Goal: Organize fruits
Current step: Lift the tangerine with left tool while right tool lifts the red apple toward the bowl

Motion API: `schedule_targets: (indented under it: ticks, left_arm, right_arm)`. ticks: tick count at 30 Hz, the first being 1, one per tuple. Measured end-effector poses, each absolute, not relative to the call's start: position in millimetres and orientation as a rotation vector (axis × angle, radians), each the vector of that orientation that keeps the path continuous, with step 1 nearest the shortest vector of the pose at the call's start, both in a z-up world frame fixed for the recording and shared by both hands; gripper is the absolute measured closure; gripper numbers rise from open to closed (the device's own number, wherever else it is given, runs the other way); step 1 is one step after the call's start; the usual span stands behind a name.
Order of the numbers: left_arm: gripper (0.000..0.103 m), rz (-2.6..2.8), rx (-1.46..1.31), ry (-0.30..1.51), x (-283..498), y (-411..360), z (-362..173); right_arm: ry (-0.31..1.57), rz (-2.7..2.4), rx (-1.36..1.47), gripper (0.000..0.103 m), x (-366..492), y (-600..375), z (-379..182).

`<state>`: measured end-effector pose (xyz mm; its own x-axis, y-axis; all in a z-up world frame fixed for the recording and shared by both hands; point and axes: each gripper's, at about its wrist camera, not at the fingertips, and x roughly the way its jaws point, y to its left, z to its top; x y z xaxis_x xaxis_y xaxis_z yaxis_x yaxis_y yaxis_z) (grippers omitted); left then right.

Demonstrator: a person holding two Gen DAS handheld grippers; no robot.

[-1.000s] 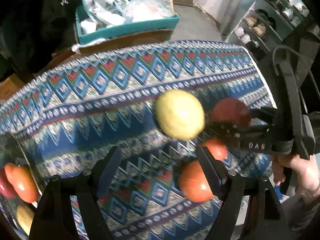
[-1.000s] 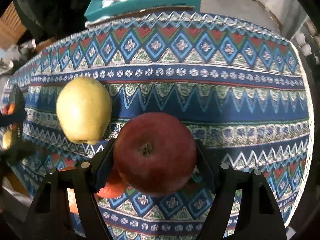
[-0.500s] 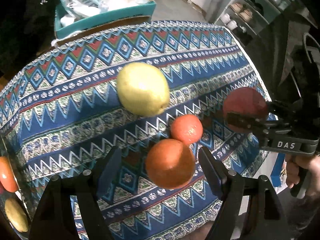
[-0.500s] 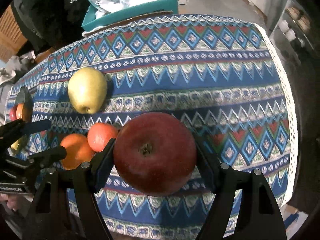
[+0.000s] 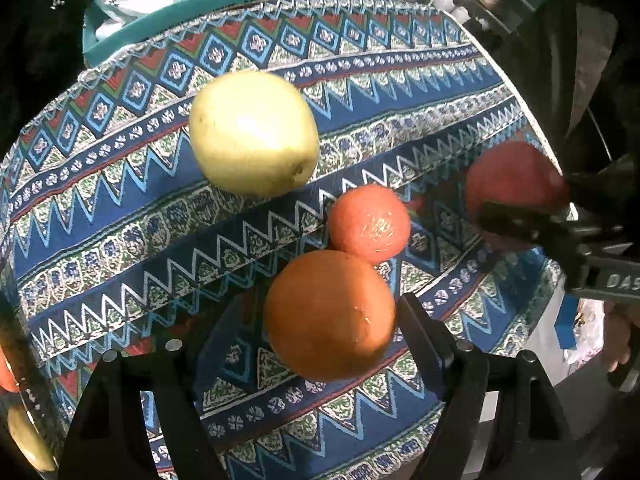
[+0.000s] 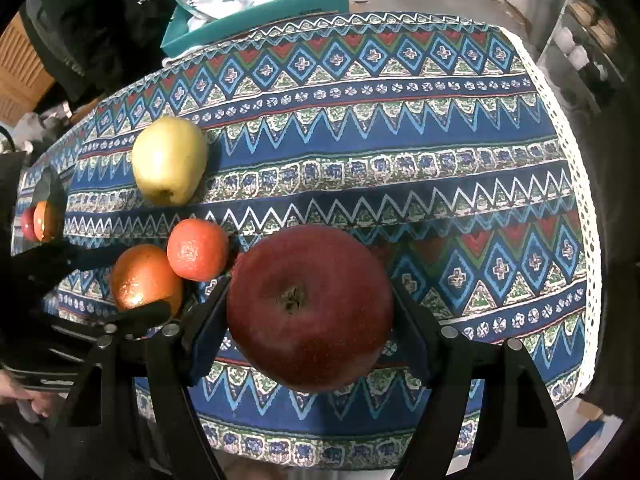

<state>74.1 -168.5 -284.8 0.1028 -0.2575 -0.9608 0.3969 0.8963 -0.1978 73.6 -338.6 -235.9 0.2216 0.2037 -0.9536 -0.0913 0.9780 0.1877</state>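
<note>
My right gripper [image 6: 310,296] is shut on a dark red apple [image 6: 310,308] and holds it stem-up above the patterned tablecloth [image 6: 400,140], near the front right. That apple [image 5: 516,184] also shows at the right edge of the left wrist view. My left gripper [image 5: 318,308] is open and points down around a large orange [image 5: 328,314]. The right finger is close to the orange and the left finger stands well apart. A smaller tangerine [image 5: 370,224] touches the orange from behind. Farther back lies a yellow-green apple [image 5: 254,134].
A shiny plate [image 6: 52,184] with several fruits sits at the table's left end. A teal box [image 6: 260,16] full of plastic bags stands behind the table. The white lace hem [image 6: 576,168] marks the right edge, with shelves [image 6: 584,36] beyond.
My left gripper has swung right and come down until the large orange sits between its fingers. My right gripper drew the red apple away from the other fruit towards the right, then held still.
</note>
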Motion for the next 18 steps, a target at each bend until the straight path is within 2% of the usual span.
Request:
schedule_targets:
  ticks: [3, 5, 6, 18]
  left_arm:
    - [0.022, -0.485, 0.109, 1.382, 73, -168, -288]
    - [0.028, -0.5, 0.105, 1.379, 71, -168, -288]
    - [0.036, -0.517, 0.1, 1.377, 71, -168, -287]
    - [0.037, -0.495, 0.159, 1.343, 65, -160, -280]
  right_arm:
    - [1.329, 0.209, 0.101, 0.028, 76, -338, -236]
    - [1.327, 0.209, 0.101, 0.028, 78, -336, -237]
    - [1.327, 0.209, 0.1, 0.028, 80, -335, -237]
    - [1.278, 0.233, 0.084, 0.028, 85, -320, -223]
